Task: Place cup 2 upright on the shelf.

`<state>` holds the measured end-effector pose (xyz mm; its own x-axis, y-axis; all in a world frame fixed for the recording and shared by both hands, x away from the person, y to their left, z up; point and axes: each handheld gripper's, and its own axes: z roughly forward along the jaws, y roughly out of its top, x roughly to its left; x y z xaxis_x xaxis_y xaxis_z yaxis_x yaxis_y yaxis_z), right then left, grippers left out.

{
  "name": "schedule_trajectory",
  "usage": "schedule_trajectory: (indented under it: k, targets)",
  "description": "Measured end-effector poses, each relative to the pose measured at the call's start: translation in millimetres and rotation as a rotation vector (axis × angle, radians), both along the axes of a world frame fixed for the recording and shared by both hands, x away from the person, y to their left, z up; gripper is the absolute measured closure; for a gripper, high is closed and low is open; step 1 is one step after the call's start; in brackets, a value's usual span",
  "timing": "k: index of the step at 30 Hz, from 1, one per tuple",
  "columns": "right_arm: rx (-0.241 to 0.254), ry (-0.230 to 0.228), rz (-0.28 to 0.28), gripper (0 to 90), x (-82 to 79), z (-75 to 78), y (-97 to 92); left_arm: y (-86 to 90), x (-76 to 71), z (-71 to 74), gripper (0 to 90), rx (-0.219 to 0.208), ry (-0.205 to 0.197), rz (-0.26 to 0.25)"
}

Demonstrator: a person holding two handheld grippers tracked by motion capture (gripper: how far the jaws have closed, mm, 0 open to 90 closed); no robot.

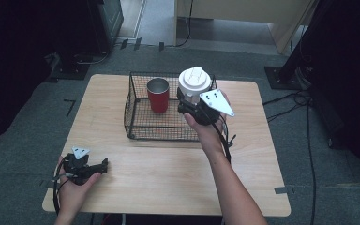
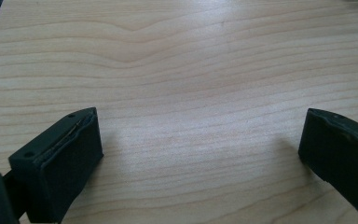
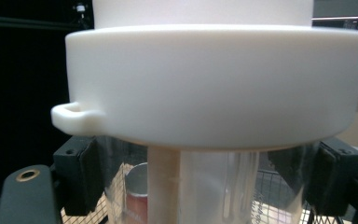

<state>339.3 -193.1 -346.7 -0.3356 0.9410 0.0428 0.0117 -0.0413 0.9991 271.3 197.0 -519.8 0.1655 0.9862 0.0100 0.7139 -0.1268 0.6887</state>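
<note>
Now the right gripper (image 1: pixel 192 104) clamps the upright white-lidded jar (image 1: pixel 194 83) above the basket's (image 1: pixel 136 126) right side; left gripper (image 1: pixel 104 165) rests wide open, far off.

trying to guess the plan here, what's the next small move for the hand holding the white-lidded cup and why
Probably lower it straight down into the wire basket. The right hand-held gripper clamps the clear cup below its white lid, held above the basket's right side, beside the red cup standing inside. The left hand-held gripper rests open on the table.
</note>
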Motion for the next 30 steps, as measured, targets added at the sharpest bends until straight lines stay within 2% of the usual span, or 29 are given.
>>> schedule_trajectory:
  k: [5,7,12,19,25,30]
  targets:
    - [0.038,-0.004,-0.02,16.5,14.2,-7.6,-1.5,0.0,0.0,-0.1,0.1,0.0,-0.001,0.0]
    - [0.038,-0.008,-0.026,16.5,19.7,-11.5,-1.8,0.0,0.0,0.0,0.1,0.001,0.0,0.0]
    - [0.066,-0.011,-0.021,16.4,32.1,-18.2,-3.2,0.0,0.0,0.0,0.0,0.0,0.001,0.0]
    - [0.026,0.003,-0.038,16.5,47.8,-27.1,-2.7,0.1,0.0,0.1,0.0,0.001,0.001,-0.001]
    - [0.028,0.026,-0.067,16.5,59.6,-34.7,-2.9,0.0,0.0,0.0,0.1,0.0,0.001,-0.001]
    - [0.03,0.054,-0.052,16.5,71.2,-42.7,-0.5,0.0,0.0,0.0,0.1,0.0,0.001,0.0]
